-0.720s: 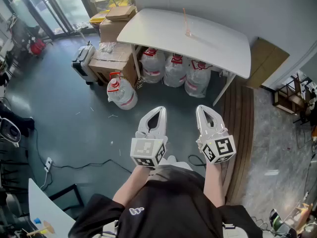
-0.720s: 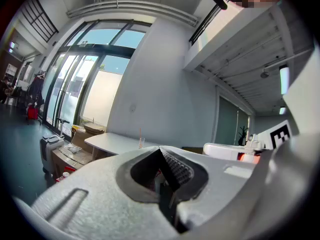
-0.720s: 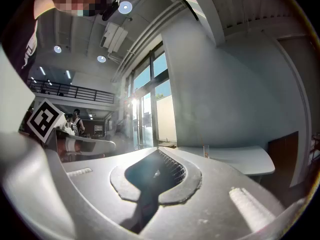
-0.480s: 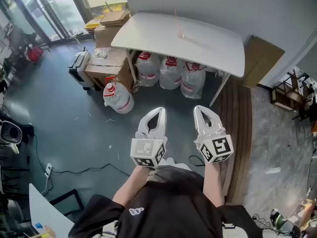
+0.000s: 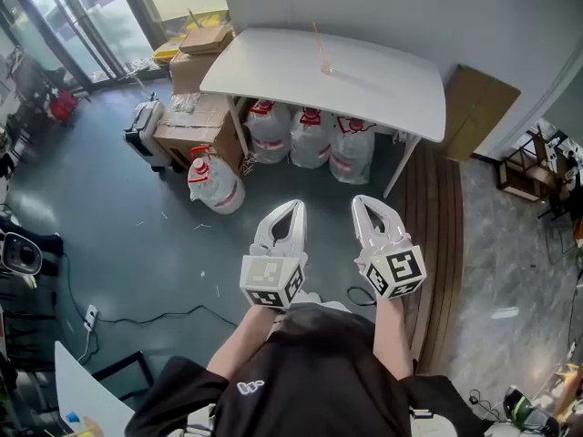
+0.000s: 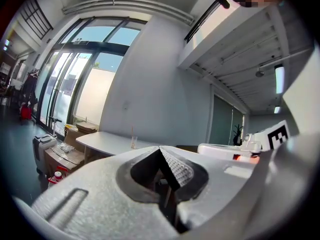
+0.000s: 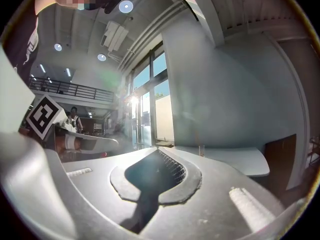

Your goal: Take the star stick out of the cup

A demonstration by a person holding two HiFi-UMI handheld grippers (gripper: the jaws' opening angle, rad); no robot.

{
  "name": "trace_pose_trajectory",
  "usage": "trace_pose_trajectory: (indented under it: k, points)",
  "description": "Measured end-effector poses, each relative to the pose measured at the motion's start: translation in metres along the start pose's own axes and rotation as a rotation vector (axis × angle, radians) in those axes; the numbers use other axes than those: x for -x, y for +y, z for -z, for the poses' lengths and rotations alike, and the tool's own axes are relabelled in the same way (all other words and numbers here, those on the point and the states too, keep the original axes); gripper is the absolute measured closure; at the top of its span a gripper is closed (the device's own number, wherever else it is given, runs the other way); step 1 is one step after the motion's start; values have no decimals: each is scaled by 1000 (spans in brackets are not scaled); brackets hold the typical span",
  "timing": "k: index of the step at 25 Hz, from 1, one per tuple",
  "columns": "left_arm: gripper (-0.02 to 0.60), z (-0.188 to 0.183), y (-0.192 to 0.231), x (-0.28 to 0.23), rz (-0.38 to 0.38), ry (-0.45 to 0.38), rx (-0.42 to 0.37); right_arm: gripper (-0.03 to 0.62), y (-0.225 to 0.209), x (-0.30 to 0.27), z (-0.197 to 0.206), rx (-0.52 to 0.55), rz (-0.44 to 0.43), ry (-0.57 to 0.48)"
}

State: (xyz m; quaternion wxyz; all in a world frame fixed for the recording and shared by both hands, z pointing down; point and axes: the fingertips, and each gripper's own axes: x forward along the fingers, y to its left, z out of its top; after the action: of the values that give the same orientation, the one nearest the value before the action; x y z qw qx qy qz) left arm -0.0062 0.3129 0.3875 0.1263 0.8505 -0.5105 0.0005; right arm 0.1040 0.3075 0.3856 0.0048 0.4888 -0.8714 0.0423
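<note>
Left gripper [image 5: 290,206] and right gripper [image 5: 366,203] were held side by side at the person's waist, well short of the white table [image 5: 392,85]. Both pairs of jaws were pressed together at the tips, with nothing between them. A single water jug [image 5: 216,178] stood on the floor off the table's left front corner. Three more jugs [image 5: 310,139] sat under the table, and cardboard boxes [image 5: 196,116] were stacked at its left end. On the tabletop, near the back edge, stood a clear cup [image 5: 325,66]. The thin star stick [image 5: 319,42] stood in it, leaning slightly; its star was too small to make out.
</note>
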Motion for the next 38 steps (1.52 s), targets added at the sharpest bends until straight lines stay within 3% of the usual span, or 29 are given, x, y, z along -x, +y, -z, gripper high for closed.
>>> trace_pose_trajectory:
  k: [10, 21, 29, 38]
  points:
    - [580, 1, 19, 8, -43, 5, 8, 588, 3, -19, 2, -16, -32, -1]
    - [580, -13, 55, 1, -86, -45, 29, 588, -4, -41, -13, 25, -33, -33]
    - [580, -22, 76, -46, -53, -62, 47, 588, -41, -67, -11, 63, 23, -22]
    - [580, -20, 113, -133, 21, -17, 31, 588, -88, -141, 1, 11, 63, 5]
